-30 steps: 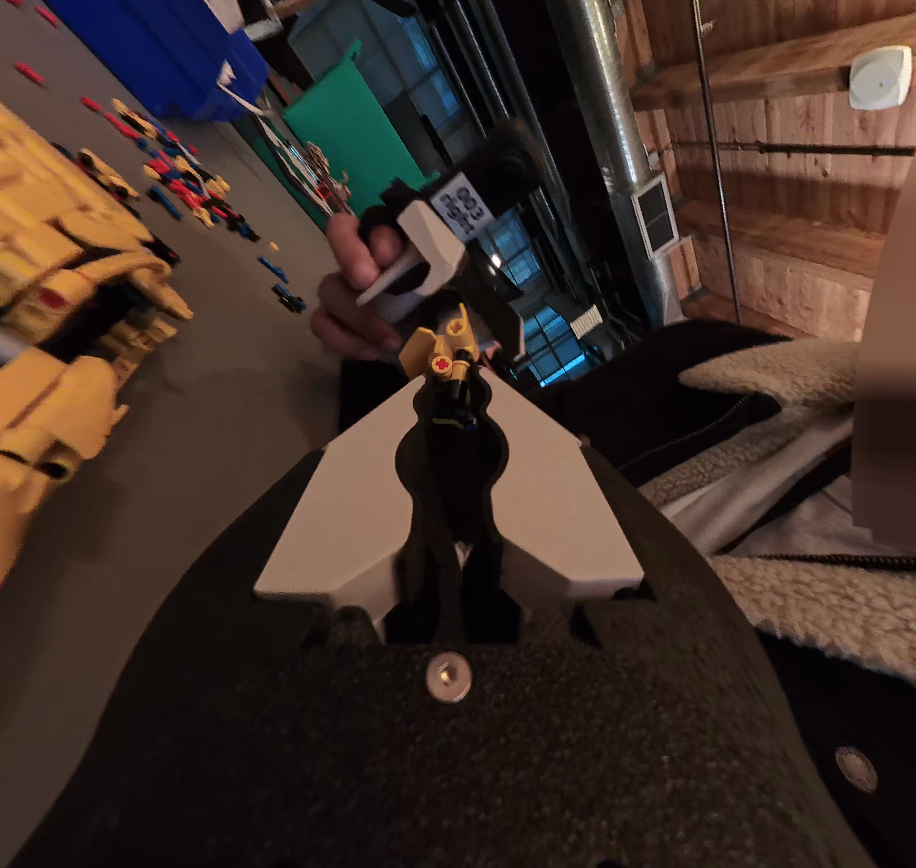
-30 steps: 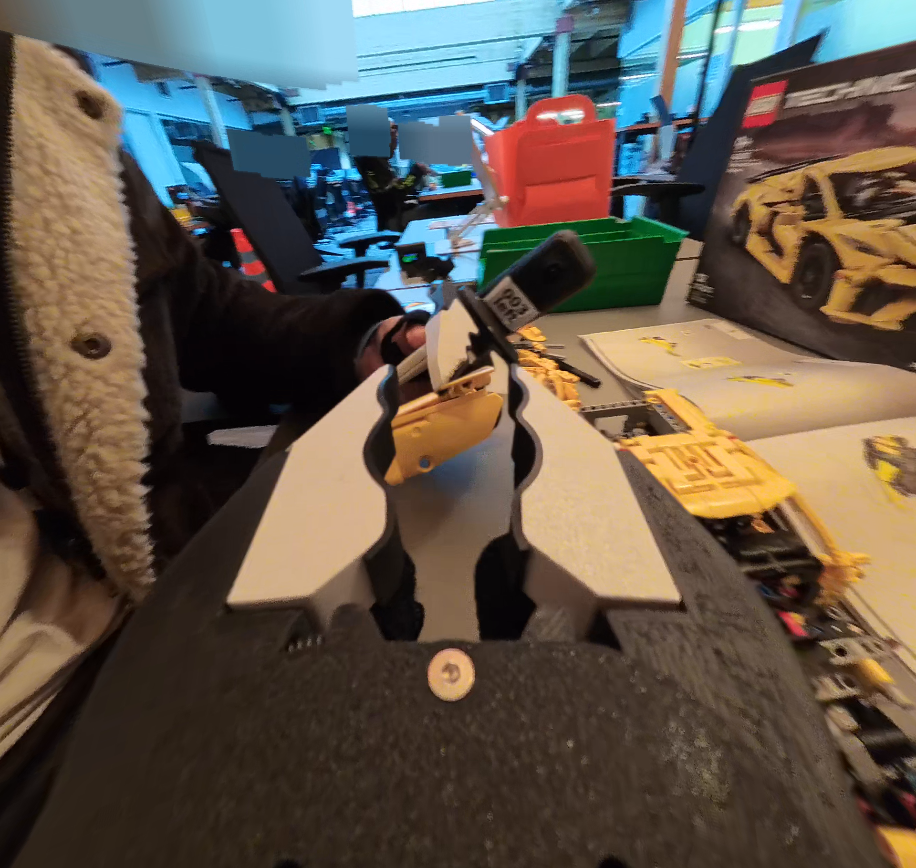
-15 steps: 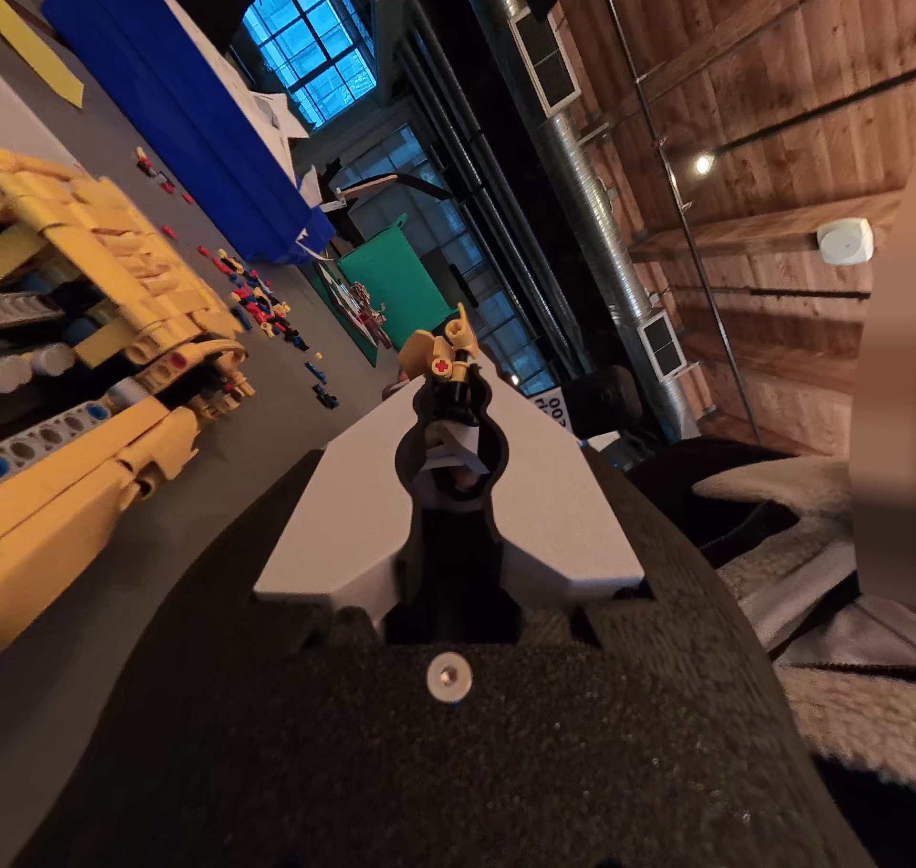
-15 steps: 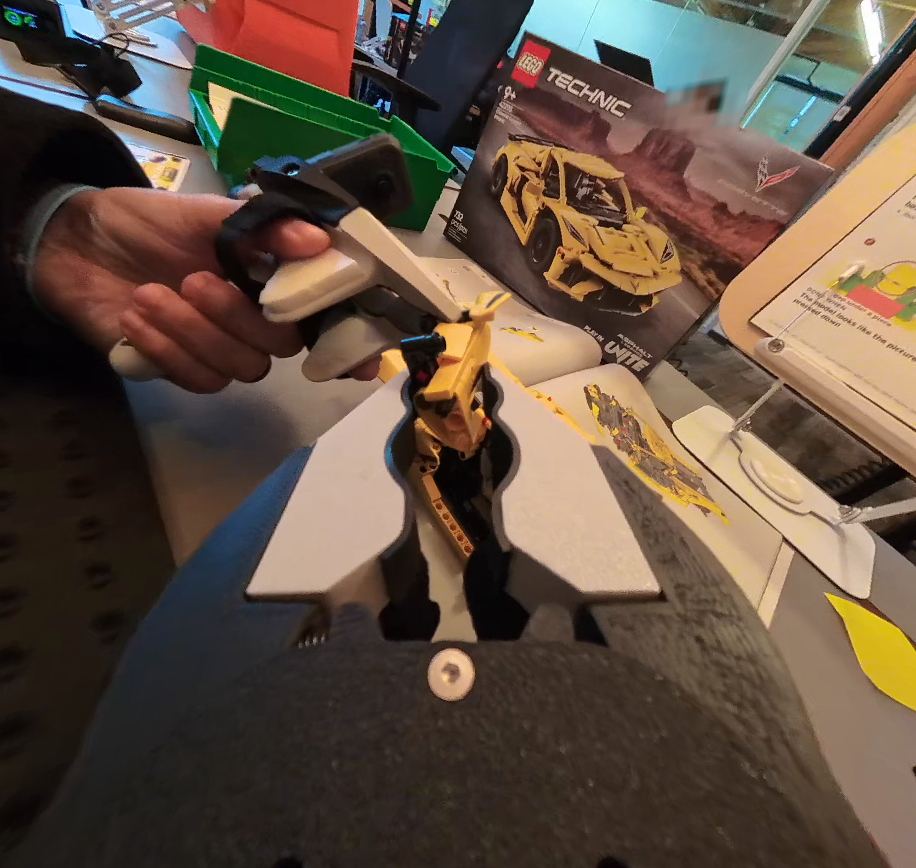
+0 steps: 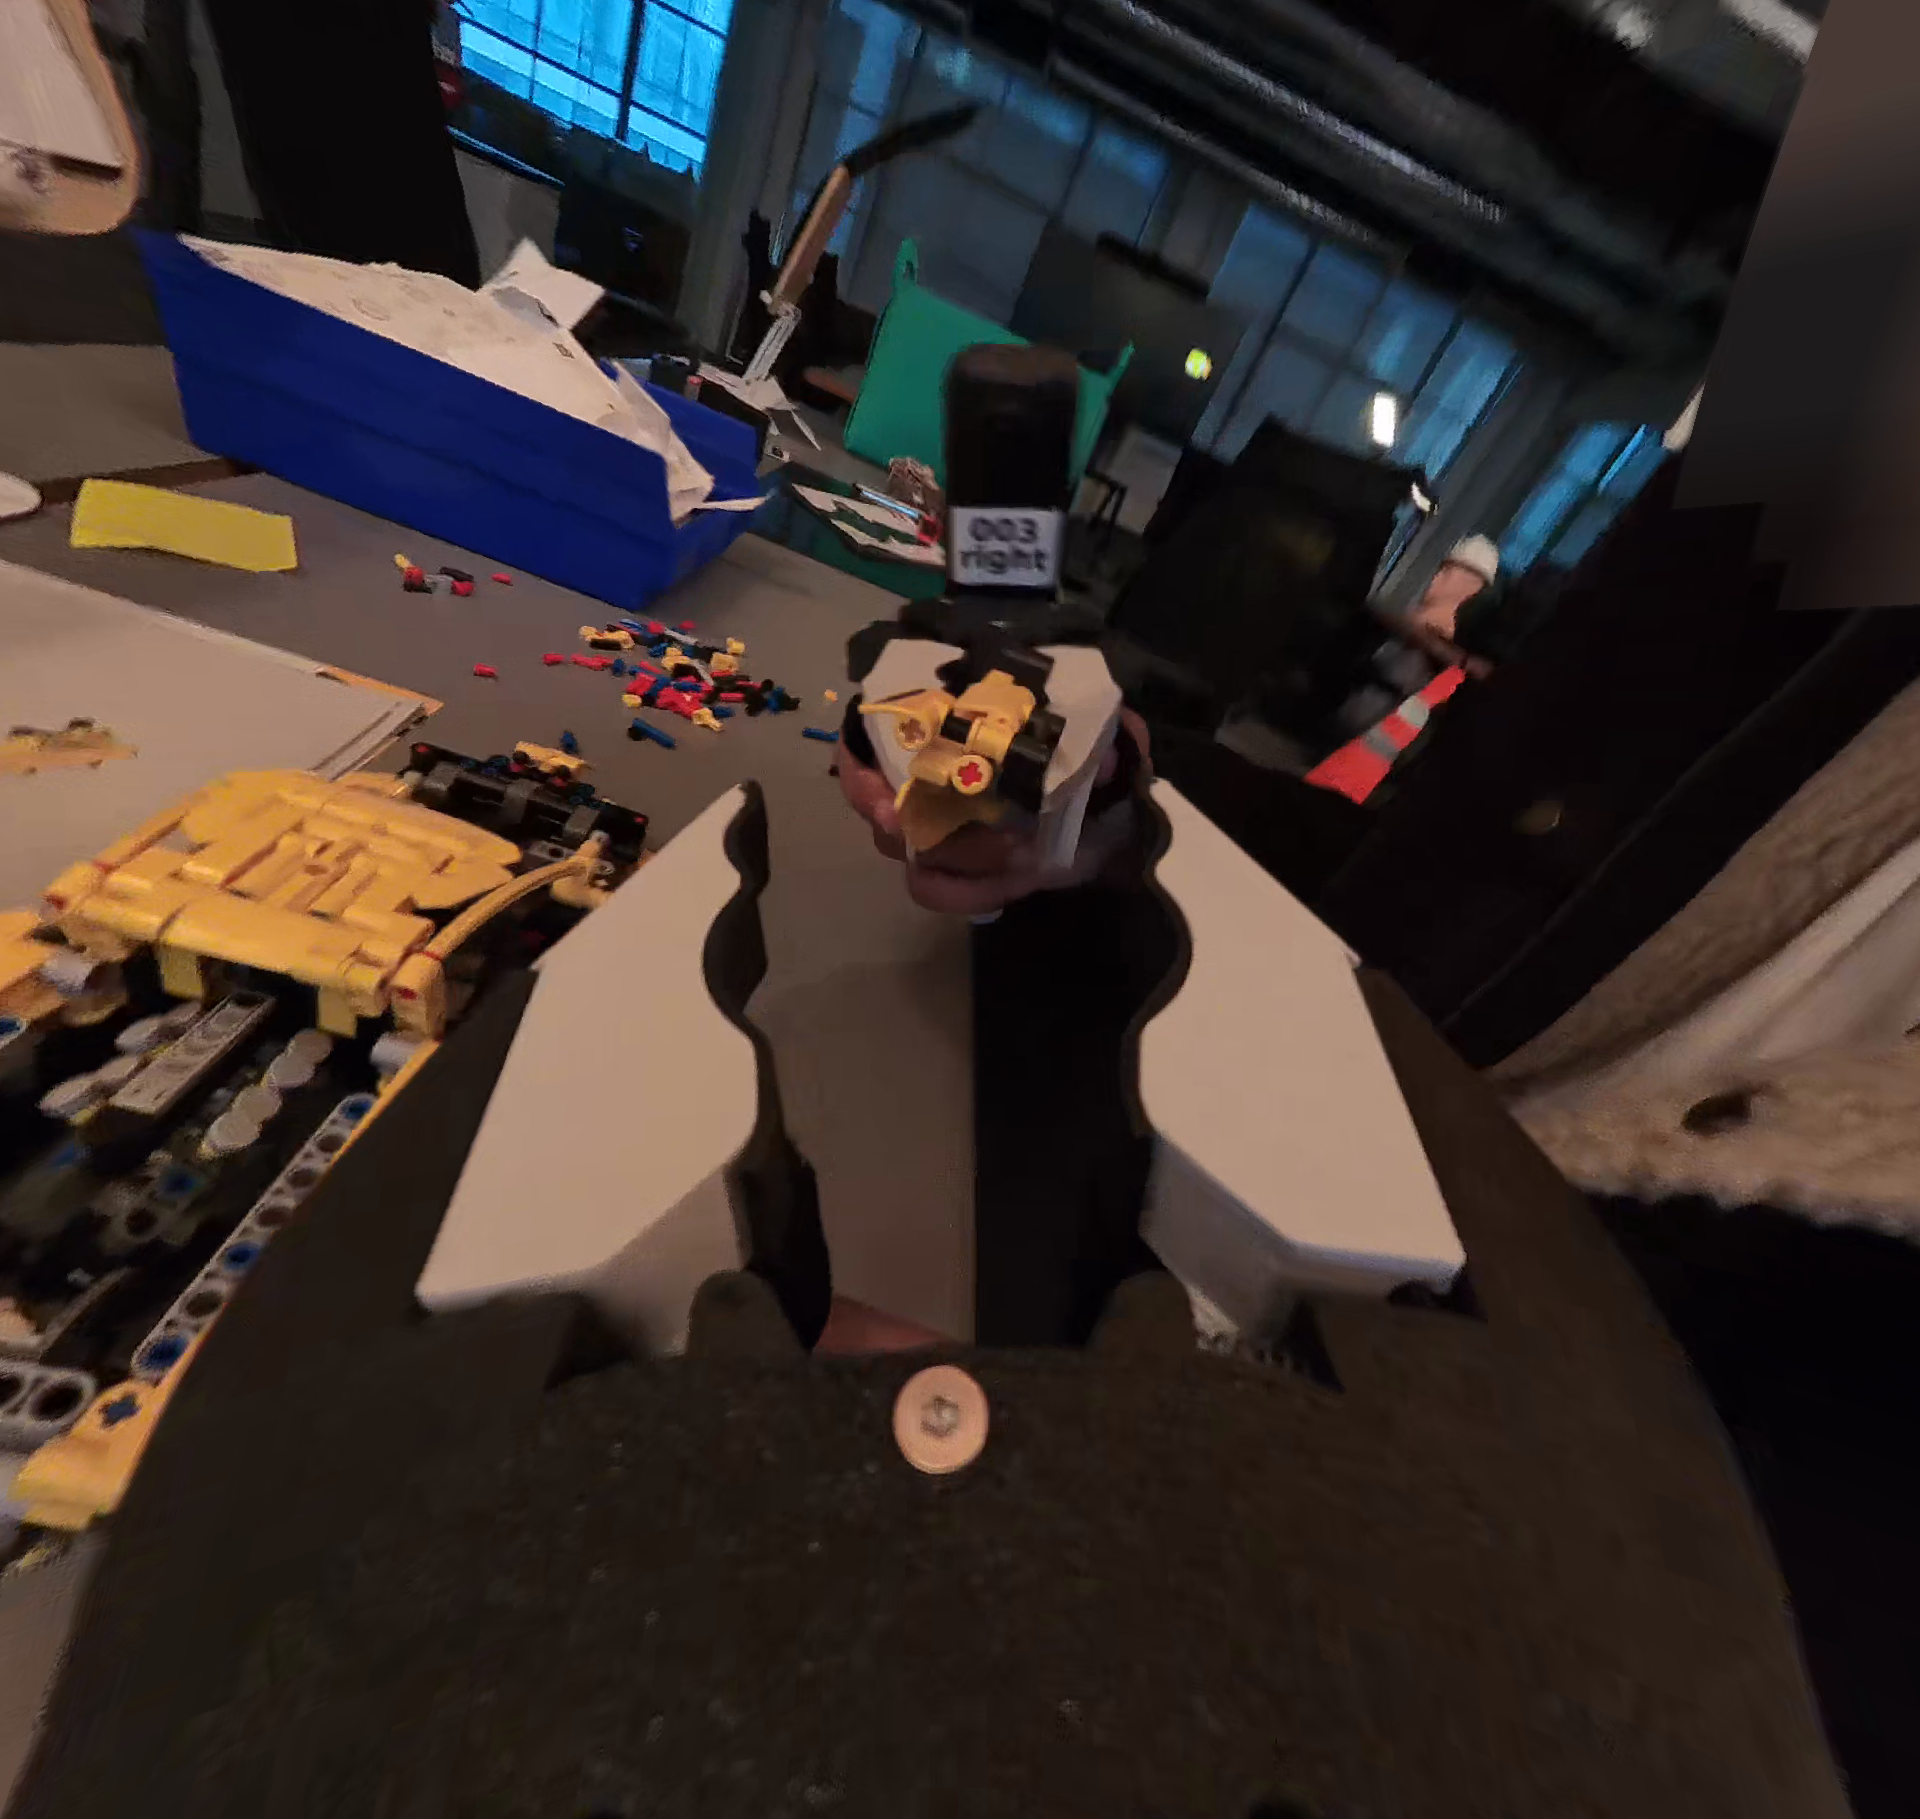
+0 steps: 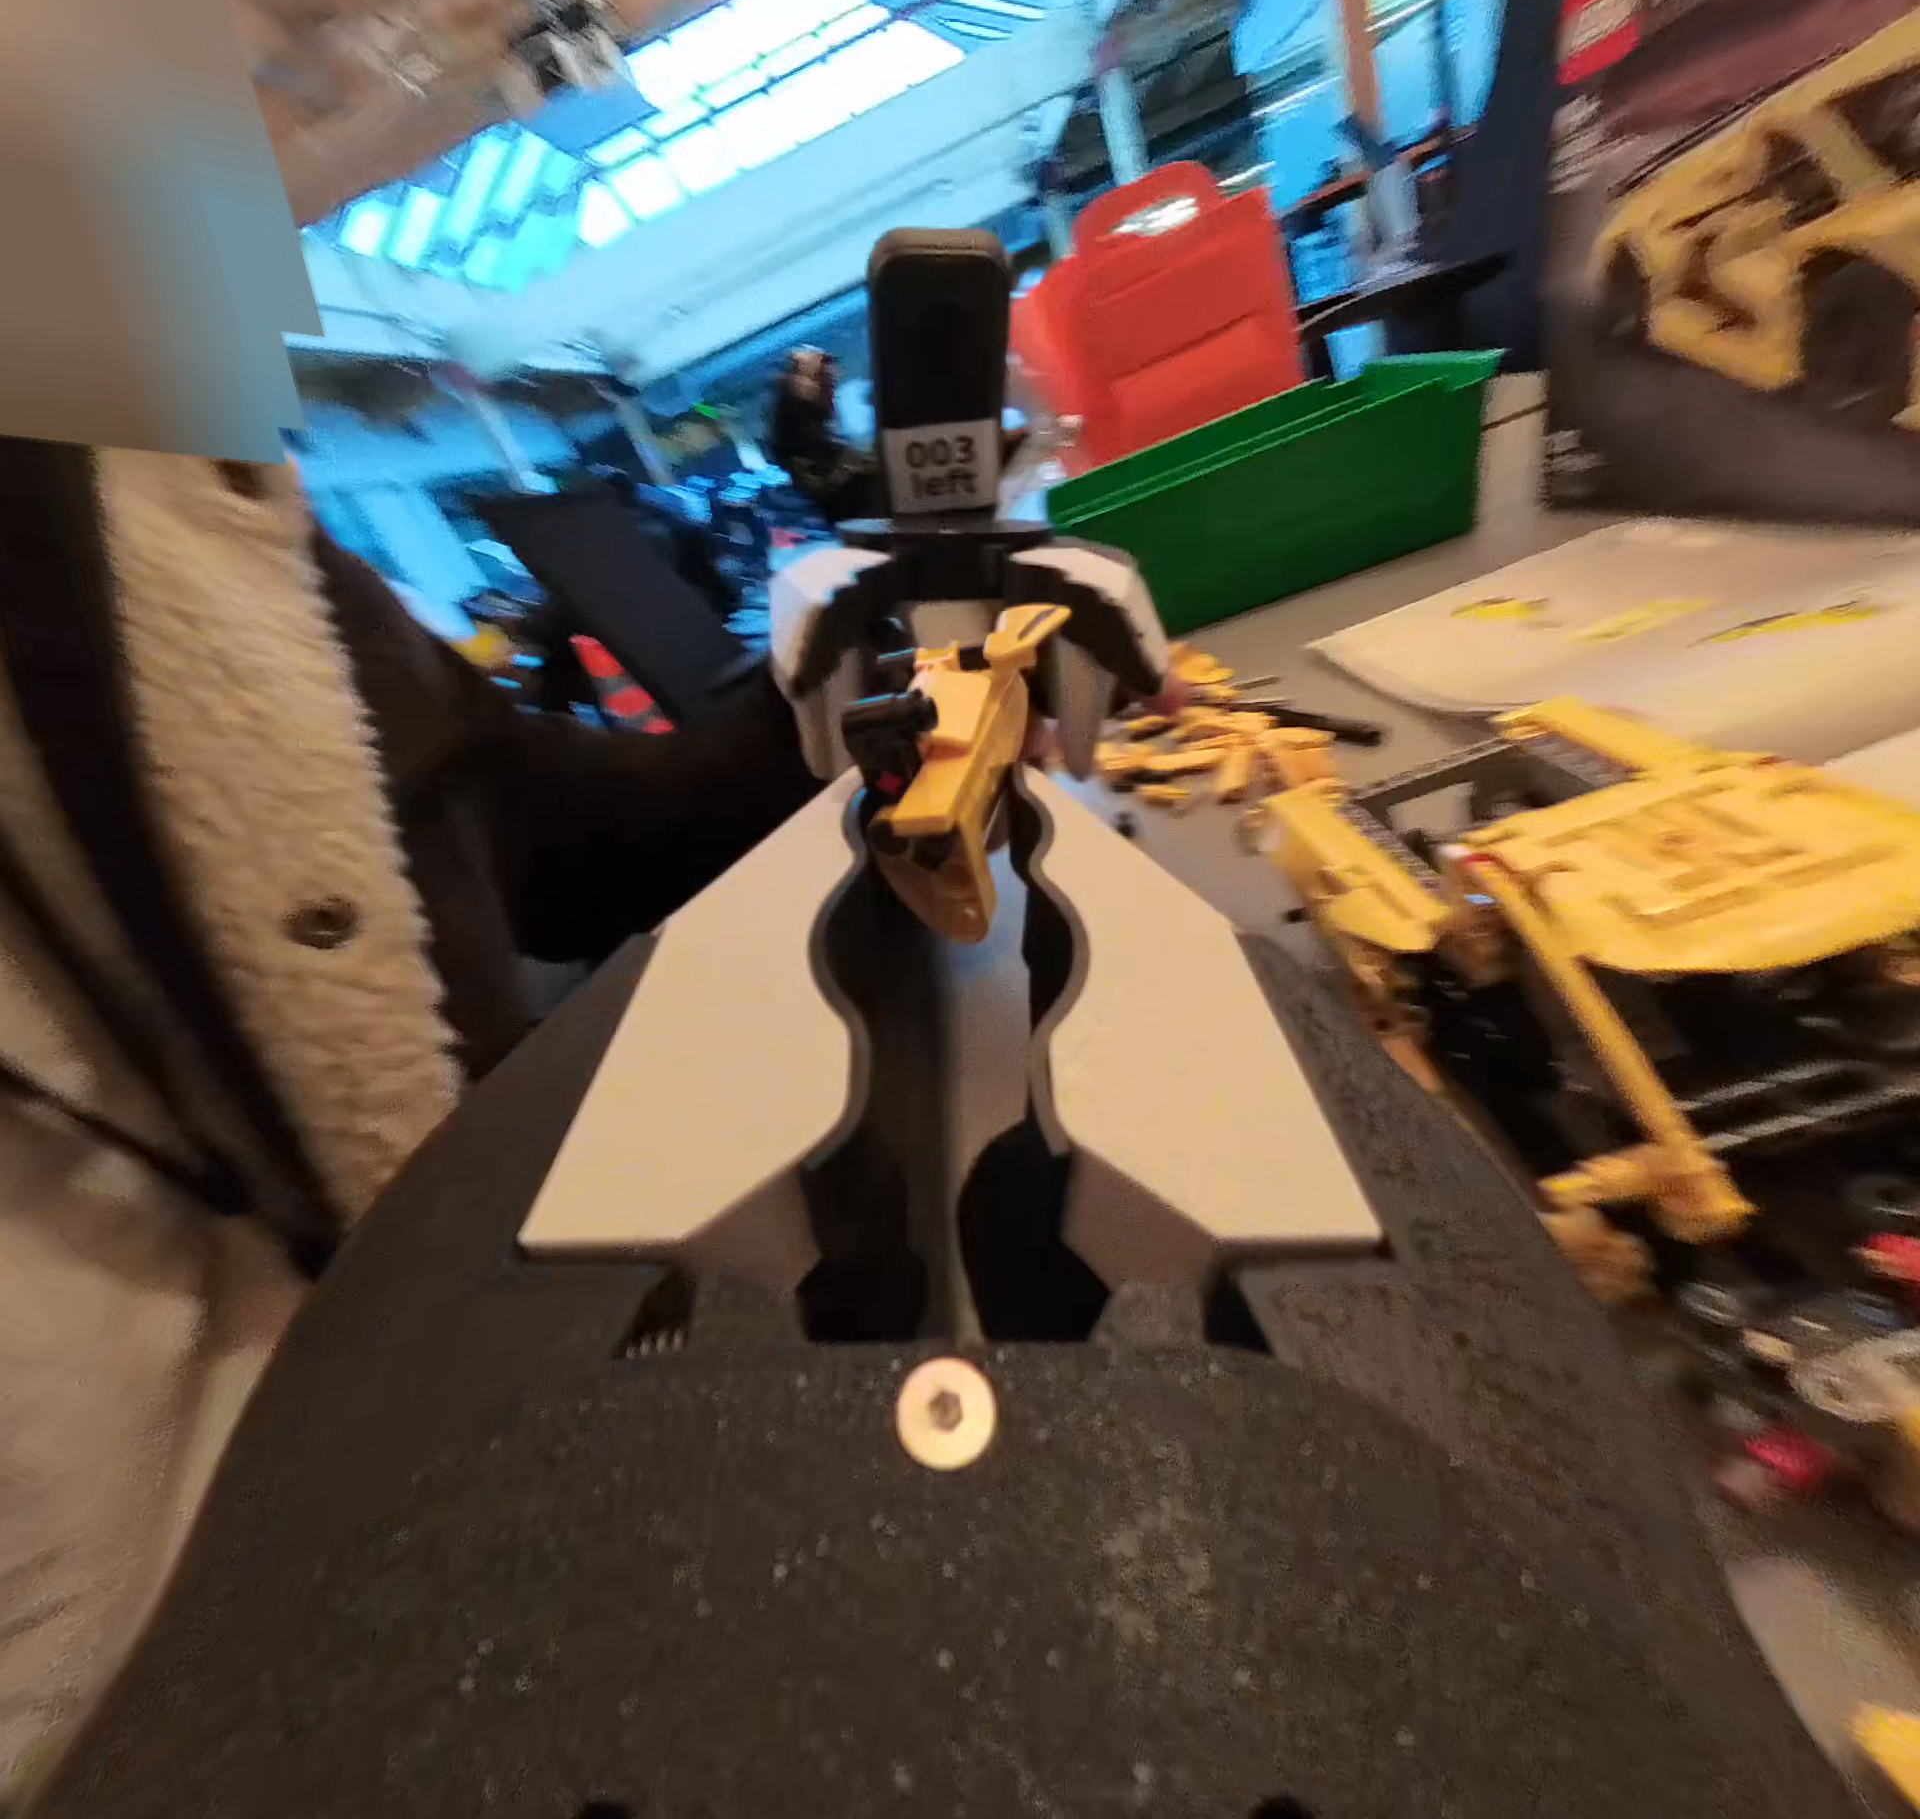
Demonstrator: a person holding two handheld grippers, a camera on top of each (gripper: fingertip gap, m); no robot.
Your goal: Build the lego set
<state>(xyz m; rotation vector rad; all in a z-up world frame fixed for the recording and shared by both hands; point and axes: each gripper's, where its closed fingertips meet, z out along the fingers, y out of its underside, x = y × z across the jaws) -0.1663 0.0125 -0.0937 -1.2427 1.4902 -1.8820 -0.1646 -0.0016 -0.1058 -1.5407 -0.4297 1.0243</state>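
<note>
A small yellow and black lego sub-assembly [image 6: 951, 782] sits between my right gripper's [image 6: 940, 813] pads, which are shut on it. In the left wrist view the same piece [image 5: 966, 751] shows in the right gripper [image 5: 982, 730], facing me just beyond my fingertips. My left gripper [image 5: 951, 803] is wide open and holds nothing. It also shows in the right wrist view [image 6: 956, 668], its fingers spread on either side of the piece's far end. The partly built yellow car [image 5: 270, 886] lies on the grey table to the left, and at the right in the right wrist view [image 6: 1610, 855].
Loose red, blue and yellow pieces [image 5: 686, 673] lie on the table before a blue bin [image 5: 416, 439]. A pile of yellow parts [image 6: 1205, 741], a green bin [image 6: 1278, 502], the set's box [image 6: 1745, 242] and instruction pages [image 6: 1610, 626] lie beyond. A person's fleece jacket [image 6: 260, 834] is close at the left. The tips of both grippers are at nearly the same place.
My left gripper held the sub-assembly, the right gripper shut on it too, and now the left has opened and let go. The piece stays in the right gripper. Both grippers swung level.
</note>
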